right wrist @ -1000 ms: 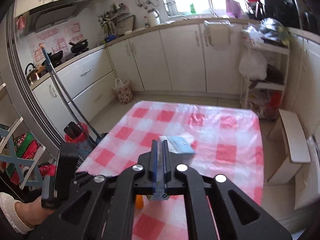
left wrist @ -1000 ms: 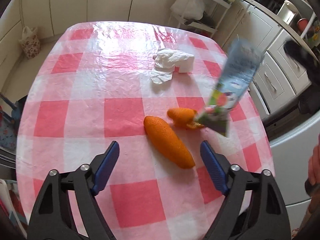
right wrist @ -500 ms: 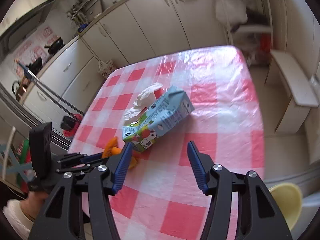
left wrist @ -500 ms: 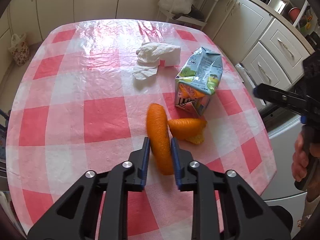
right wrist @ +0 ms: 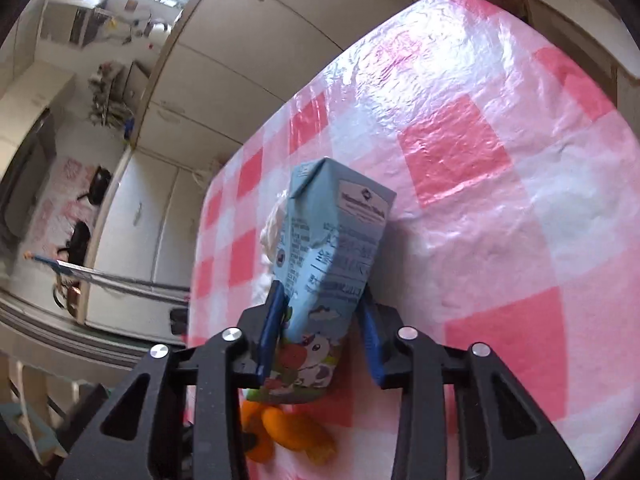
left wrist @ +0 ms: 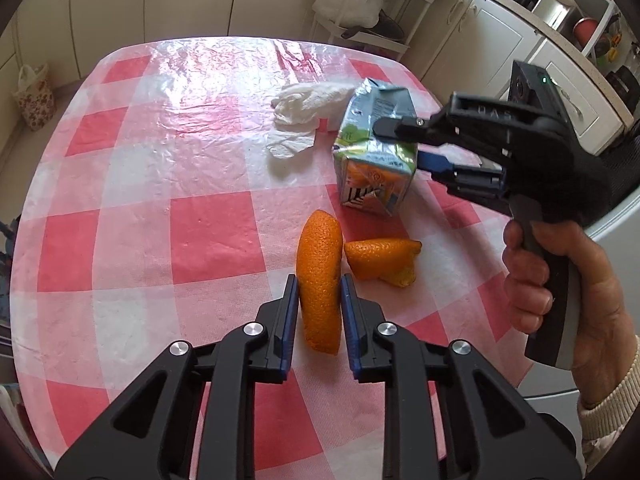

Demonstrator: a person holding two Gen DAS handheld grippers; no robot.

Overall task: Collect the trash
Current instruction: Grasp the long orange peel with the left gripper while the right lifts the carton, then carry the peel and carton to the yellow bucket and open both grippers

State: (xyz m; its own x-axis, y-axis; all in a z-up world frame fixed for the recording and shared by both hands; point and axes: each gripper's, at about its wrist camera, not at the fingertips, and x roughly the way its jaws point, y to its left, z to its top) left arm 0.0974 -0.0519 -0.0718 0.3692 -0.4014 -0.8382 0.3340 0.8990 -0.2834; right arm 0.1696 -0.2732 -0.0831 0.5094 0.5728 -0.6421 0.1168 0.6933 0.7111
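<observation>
A long orange peel (left wrist: 320, 280) lies low in the middle of the left view on the checked table (left wrist: 160, 160), clamped by the left gripper (left wrist: 319, 296). Above right, the right gripper (right wrist: 320, 312) has just been closing around the milk carton (right wrist: 332, 248), contents unseen. A second peel (left wrist: 380, 260) and a tissue (left wrist: 304, 112) lie nearby.
</observation>
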